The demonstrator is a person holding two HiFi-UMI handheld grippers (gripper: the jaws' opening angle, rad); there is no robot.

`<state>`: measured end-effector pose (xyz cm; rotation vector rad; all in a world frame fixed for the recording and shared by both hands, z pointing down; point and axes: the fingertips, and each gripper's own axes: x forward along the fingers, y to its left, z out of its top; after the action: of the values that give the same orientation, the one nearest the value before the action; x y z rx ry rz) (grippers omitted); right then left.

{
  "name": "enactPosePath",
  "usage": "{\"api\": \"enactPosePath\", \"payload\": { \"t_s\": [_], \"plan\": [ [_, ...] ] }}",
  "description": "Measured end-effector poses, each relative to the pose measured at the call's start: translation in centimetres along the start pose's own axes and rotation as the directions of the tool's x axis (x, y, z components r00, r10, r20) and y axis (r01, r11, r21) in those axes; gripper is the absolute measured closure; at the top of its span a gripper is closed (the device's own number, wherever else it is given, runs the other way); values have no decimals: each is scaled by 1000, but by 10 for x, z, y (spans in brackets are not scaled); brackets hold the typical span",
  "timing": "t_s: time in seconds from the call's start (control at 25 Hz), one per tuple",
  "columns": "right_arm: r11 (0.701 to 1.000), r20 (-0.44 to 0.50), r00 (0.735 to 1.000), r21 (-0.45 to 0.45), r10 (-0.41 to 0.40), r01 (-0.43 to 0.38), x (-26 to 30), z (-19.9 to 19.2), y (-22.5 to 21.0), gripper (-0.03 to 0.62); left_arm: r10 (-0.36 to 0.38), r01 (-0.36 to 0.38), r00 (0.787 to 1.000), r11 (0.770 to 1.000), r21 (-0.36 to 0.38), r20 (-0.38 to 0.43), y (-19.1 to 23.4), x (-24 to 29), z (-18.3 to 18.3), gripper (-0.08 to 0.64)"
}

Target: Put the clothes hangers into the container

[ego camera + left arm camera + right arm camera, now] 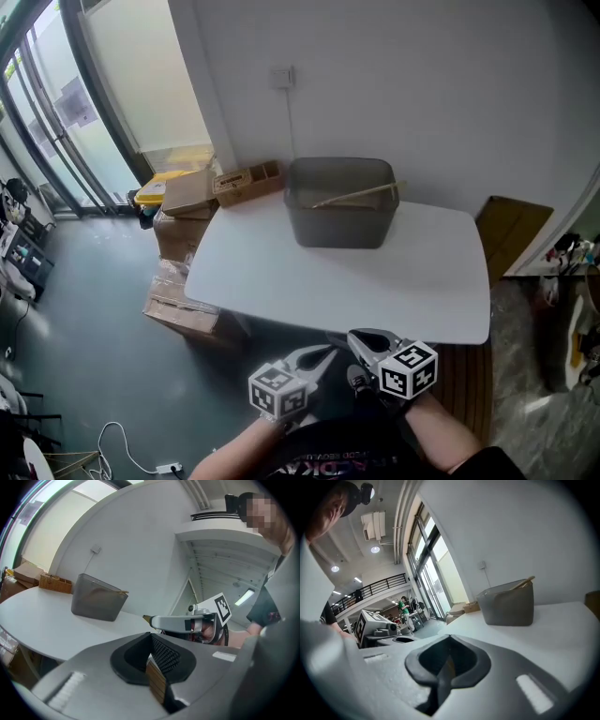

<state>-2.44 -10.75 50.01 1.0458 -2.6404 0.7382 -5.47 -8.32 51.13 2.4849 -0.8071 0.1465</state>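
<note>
A grey plastic container (pixel 339 214) stands at the far side of the white table (pixel 281 272), near the wall. A wooden clothes hanger (pixel 352 196) lies in it, one end poking over the right rim. In the left gripper view the container (pixel 98 603) sits far ahead, and in the right gripper view the container (pixel 506 605) shows the hanger tip (pixel 524 581). My left gripper (pixel 323 354) and right gripper (pixel 361 339) hang side by side just off the table's near edge, close to my body. Both have their jaws closed together with nothing between them.
Cardboard boxes (pixel 187 202) are stacked on the floor left of the table, with a wooden organiser (pixel 248 181) by the wall. A flat cardboard sheet (pixel 511 230) leans at the right. Glass doors run along the far left. A cable lies on the floor.
</note>
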Motion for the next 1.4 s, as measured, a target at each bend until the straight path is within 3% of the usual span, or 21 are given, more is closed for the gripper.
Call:
{"api": "enactPosePath", "payload": {
  "t_s": [0.44,1.4],
  "plan": [
    [997,-53,999,74,10,-6,-3,-58,37,589,-11,11,1000,1000,-18,-29,-4,-25,-26,554],
    [998,-98,994,53,38,-32,17,-66,65,591,-8,8,1000,1000,-14,-6,9,-48,-26,554]
  ]
}}
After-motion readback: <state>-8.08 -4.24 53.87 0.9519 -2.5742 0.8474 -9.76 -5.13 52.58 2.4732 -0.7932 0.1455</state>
